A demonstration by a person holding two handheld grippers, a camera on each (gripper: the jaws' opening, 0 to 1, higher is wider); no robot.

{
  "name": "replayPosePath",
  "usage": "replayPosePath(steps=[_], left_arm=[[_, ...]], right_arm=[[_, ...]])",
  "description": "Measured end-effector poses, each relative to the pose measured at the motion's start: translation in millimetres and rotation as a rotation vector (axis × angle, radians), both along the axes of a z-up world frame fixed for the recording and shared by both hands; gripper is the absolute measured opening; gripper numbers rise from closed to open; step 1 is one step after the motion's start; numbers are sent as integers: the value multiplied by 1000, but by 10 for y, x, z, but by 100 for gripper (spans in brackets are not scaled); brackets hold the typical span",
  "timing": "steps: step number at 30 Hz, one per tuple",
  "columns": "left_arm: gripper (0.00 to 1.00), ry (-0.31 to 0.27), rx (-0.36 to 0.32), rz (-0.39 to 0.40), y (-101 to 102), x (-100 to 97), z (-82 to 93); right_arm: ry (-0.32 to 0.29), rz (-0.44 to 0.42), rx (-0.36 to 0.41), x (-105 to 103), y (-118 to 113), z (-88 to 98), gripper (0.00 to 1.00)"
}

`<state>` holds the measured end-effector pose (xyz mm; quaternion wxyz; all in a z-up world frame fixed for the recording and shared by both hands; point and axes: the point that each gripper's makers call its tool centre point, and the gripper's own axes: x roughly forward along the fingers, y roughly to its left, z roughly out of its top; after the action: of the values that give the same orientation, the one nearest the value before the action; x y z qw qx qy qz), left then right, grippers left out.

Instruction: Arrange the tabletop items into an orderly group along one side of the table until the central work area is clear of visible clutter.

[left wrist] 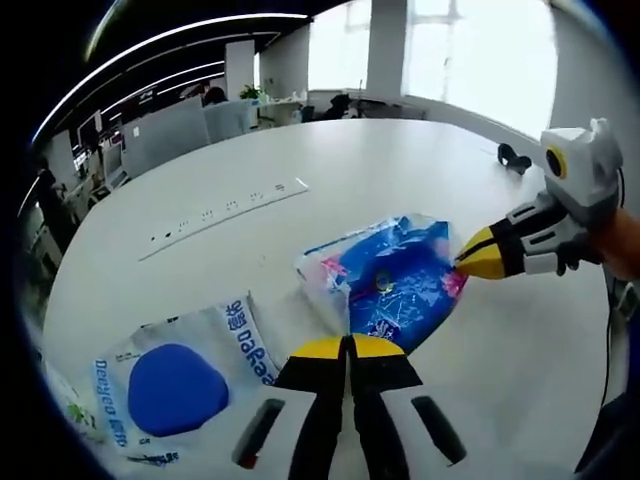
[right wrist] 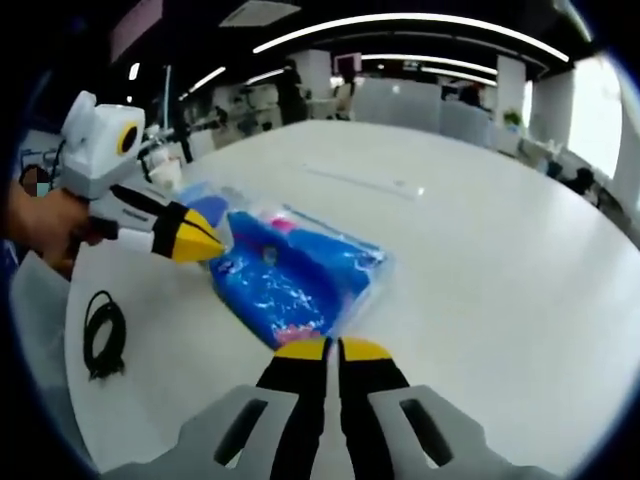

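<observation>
Two pouches uncleared: blue snack bag mid-table, my closed claws pinching its edges; blue-disc pouch beside.

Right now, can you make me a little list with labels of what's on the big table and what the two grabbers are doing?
Table: white table, built-in socket strip
Middle item: blue plastic packet, lying flat
Second item: white packet with a blue round shape, beside the blue one
Other item: coiled black cable near the table edge
Left gripper: jaws together, tips at the blue packet's edge
Right gripper: jaws together, tips at the opposite edge
Whether either pinches the plastic: cannot tell
</observation>
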<state>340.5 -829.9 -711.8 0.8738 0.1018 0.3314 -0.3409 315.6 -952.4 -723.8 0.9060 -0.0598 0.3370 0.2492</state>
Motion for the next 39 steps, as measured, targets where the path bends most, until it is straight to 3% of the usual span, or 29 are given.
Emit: replayPosePath(steps=[15,39], left_arm=[[0,26,20,6,82,4,-101],[1,22,49,5,96,-14,-169]], right_arm=[[17,18,-16,22,72,-58,0],[14,2,5,-28,95,-85,0]])
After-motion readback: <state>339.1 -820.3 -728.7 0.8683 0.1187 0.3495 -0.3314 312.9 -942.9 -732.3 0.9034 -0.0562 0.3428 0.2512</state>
